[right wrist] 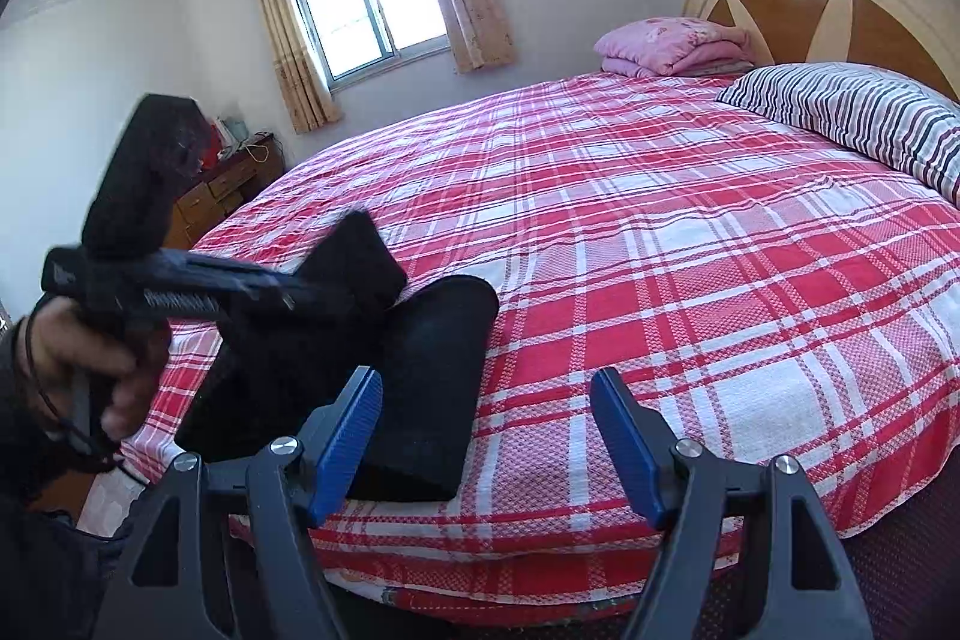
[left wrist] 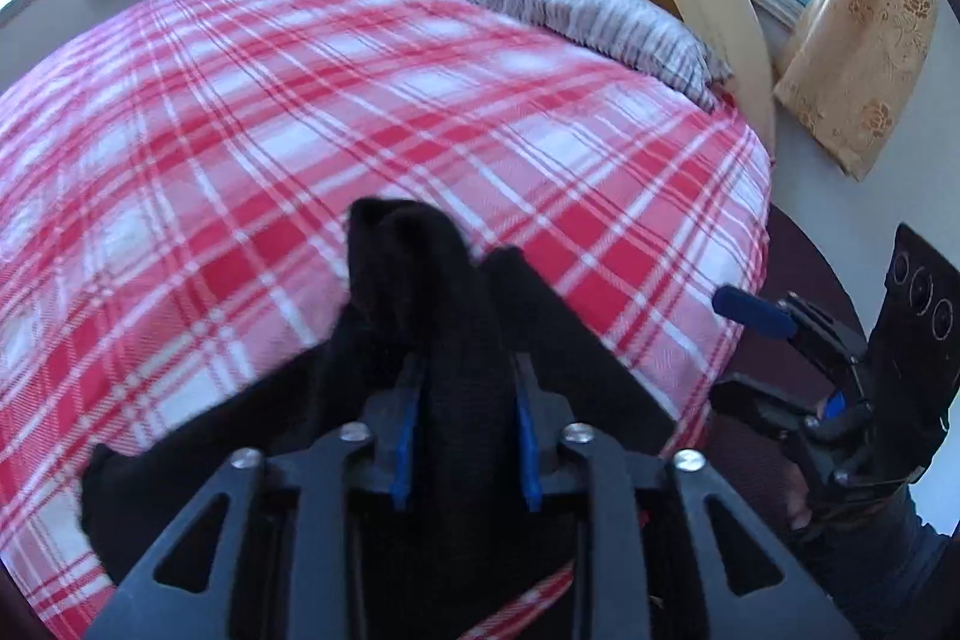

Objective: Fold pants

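Here, left hand-held gripper (left wrist: pixel 465 400) clamping black pants (left wrist: pixel 420 280), right hand-held gripper (right wrist: pixel 486 436) agape.

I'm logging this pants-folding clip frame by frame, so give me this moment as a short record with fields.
surface: bed with a red and white plaid sheet
garment: black pants, bunched at the near edge of the bed, not flat
left gripper: shut on black pants, a fold standing up between its fingers
right gripper: open, empty, above the bed edge beside the pants
at the headboard end: striped pillow, folded pink blanket
fold state: not yet neatly folded
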`<move>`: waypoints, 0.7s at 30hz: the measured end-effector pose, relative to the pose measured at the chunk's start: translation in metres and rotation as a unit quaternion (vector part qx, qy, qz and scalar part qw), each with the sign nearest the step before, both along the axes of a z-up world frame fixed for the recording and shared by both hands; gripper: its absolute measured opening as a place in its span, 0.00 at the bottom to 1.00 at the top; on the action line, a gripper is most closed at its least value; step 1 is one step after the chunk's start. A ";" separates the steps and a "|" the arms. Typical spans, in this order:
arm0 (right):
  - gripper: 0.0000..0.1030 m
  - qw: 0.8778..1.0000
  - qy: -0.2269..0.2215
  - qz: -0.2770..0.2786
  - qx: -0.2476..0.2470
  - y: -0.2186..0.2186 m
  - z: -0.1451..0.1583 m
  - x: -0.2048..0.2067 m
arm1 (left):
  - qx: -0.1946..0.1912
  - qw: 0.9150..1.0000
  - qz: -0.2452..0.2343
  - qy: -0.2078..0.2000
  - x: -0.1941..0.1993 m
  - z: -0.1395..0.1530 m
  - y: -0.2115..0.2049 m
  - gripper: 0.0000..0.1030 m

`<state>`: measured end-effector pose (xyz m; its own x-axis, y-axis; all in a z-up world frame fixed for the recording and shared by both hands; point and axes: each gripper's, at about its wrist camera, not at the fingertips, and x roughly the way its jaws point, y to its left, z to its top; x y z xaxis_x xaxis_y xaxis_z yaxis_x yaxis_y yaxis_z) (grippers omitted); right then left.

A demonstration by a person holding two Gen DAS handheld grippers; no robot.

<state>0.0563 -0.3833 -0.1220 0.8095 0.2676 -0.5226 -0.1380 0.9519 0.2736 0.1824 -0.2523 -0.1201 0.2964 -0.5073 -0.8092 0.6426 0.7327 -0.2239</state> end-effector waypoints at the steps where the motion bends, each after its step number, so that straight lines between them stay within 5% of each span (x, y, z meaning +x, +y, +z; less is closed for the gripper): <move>1: 0.71 1.000 -0.001 -0.002 0.000 0.000 0.000 0.000 | -0.010 1.000 -0.007 0.002 -0.004 0.002 -0.004 0.33; 6: 0.71 1.000 -0.001 -0.019 0.009 -0.010 -0.002 0.001 | -0.069 0.997 -0.028 -0.037 -0.024 0.037 0.001 0.45; 10: 0.71 1.000 -0.019 -0.013 0.017 -0.007 0.005 -0.004 | -0.074 0.994 0.003 -0.082 -0.033 0.053 0.037 0.61; 17: 0.71 0.997 -0.041 0.062 -0.036 0.061 0.029 -0.003 | -0.023 0.990 0.084 -0.107 -0.034 0.025 0.109 0.61; 21: 0.69 0.994 -0.018 0.027 -0.105 0.088 0.020 0.009 | 0.018 0.982 0.136 -0.126 -0.031 0.005 0.133 0.62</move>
